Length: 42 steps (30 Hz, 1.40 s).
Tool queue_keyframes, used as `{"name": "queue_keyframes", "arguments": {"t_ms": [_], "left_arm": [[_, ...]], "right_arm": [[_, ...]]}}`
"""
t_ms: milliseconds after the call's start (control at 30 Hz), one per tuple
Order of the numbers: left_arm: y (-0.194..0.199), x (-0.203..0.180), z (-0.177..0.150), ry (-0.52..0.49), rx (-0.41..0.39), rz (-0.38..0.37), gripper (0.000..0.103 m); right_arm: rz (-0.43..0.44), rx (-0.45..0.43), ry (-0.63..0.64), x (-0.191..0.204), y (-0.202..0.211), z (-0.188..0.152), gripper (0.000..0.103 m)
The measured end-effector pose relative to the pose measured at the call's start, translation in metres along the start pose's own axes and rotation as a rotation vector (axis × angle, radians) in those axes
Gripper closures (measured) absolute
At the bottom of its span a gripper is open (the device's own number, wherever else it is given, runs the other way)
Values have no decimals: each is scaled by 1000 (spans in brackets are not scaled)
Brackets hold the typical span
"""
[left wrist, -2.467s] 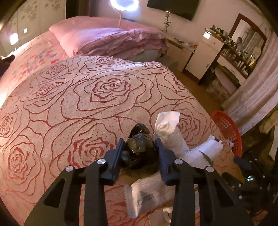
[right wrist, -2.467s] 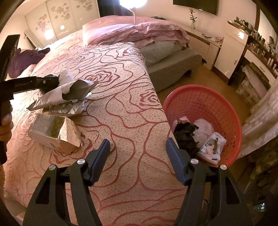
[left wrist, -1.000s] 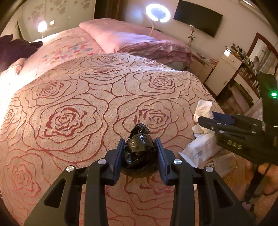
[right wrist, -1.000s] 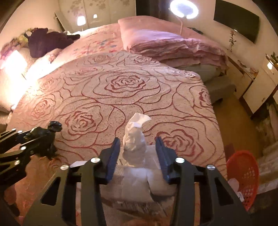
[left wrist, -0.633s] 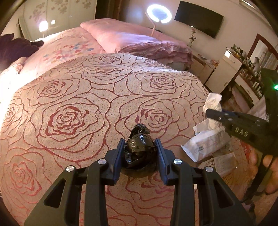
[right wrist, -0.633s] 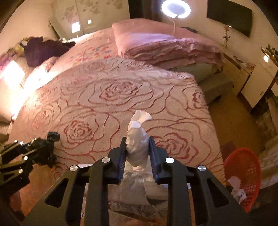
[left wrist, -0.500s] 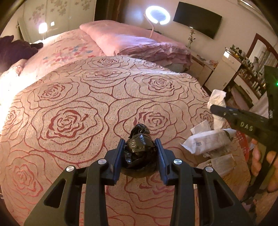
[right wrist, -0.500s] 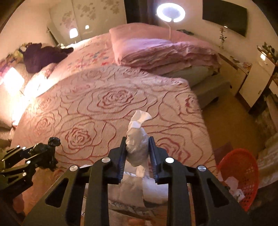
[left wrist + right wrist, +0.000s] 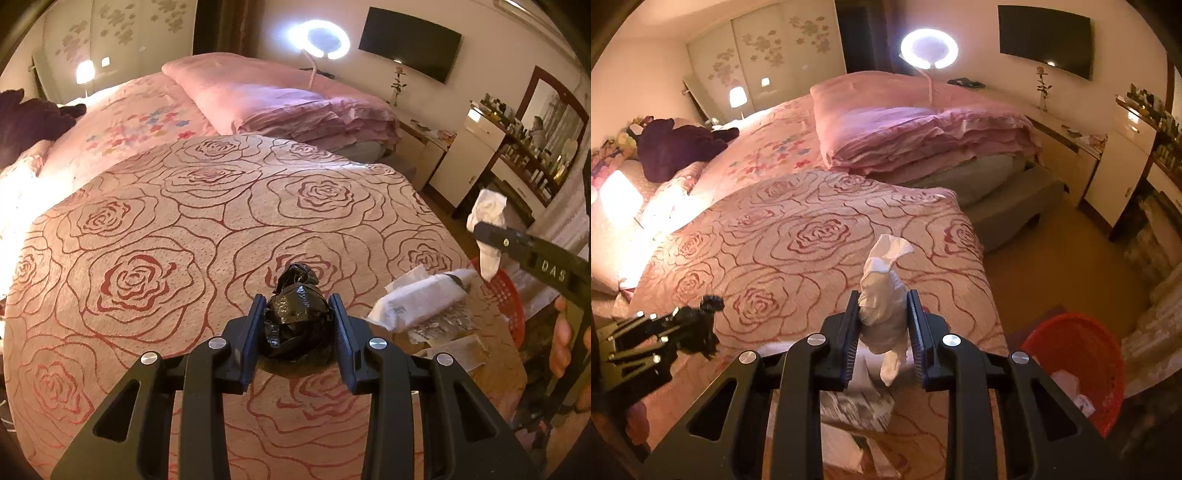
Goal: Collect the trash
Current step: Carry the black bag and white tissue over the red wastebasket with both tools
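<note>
In the left wrist view the only legible writing is "DAS", in pale letters on the side of the black right gripper (image 9: 491, 236) that enters from the right edge; print on a white plastic wrapper (image 9: 417, 301) at centre right is too small to read. The black left gripper (image 9: 297, 328) at lower centre is clamped on a crumpled black plastic bag wad (image 9: 295, 321), whose twisted neck points up the frame. The wad is above the rose-patterned pink bedspread (image 9: 184, 229), which spreads wide and bare through the left and upper frame. The right gripper pinches a crumpled white tissue (image 9: 487, 210), long axis upright, out past the bed's right edge above the red mesh plastic basket (image 9: 513, 306). In the right wrist view the right gripper (image 9: 882, 325), at lower centre, is squeezed tight on the white tissue (image 9: 882, 306); its jaws have just been closing on it. The tissue's twisted tip points up, a tail hanging below. The red basket (image 9: 1082, 354) stands on the floor at lower right, just beside the bed's edge, with open floor above it. The left gripper (image 9: 670, 332) with its black wad (image 9: 698, 325) is at the left edge.
</note>
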State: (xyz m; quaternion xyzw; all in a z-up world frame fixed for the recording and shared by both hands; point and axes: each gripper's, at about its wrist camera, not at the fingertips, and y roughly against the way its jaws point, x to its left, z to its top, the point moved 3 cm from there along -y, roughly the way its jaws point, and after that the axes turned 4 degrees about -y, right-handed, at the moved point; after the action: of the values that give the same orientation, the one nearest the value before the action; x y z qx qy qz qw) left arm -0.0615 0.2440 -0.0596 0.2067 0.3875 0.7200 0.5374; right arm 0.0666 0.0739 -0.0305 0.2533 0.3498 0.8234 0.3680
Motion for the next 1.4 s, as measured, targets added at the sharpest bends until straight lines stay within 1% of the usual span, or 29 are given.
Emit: {"name": "queue_keyframes", "arguments": {"t_ms": [333,600,1400], "left_arm": [[5,-20,7,-37,-14,-7,70],[9,-43,13,-75,-21,-19,70],[-2,-136,23,-250,-9,-108,70]], "right_arm": [[-32,-6,-27,-19,12,-21,78],[-54,-8,-80,-40,23,-34,78],[-139,-34,-225,-114,52,-65,78]]}}
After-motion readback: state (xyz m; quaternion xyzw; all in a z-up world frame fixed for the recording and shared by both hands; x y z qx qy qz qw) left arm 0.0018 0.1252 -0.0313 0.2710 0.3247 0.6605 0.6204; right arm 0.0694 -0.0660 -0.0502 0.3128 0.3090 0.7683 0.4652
